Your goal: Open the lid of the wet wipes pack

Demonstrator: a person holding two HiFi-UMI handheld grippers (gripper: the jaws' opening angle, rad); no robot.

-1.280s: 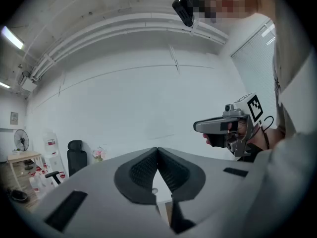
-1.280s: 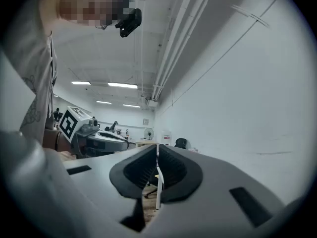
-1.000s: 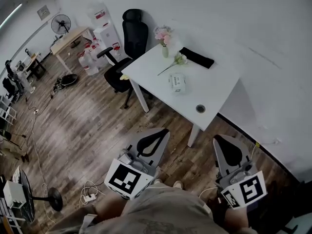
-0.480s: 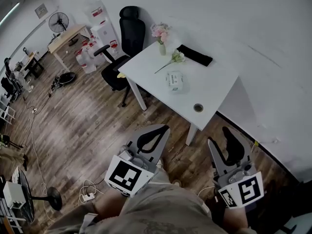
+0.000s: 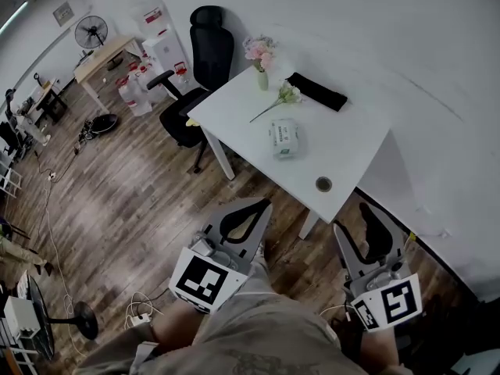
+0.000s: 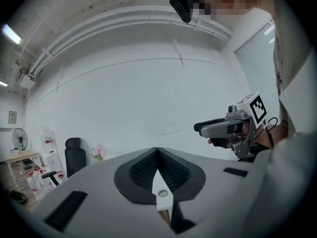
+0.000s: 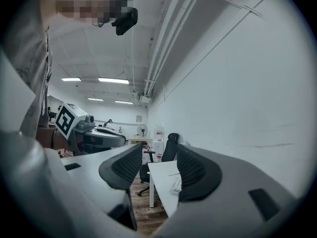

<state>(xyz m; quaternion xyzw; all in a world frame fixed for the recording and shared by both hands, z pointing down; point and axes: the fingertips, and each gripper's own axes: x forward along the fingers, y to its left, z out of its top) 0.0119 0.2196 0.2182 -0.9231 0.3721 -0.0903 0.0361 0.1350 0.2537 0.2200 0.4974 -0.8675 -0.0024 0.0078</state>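
Right hand-held gripper jaws have just been opening, now apart and empty, left hand-held gripper together on nothing; wet wipes pack sits mid-desk, well apart from both, so lid not yet reached.

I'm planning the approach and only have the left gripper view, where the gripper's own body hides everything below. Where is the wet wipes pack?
Observer: The wet wipes pack lies flat on the white table, near its middle, just below a loose flower in the head view.
Operator: Is the other gripper ready to grab?
Observer: The right gripper has its jaws apart with nothing between them; they have just been opening.
Operator: Are we at the table?
Observer: No. In the head view the left gripper and the right one hang over the wooden floor, short of the table's near edge.
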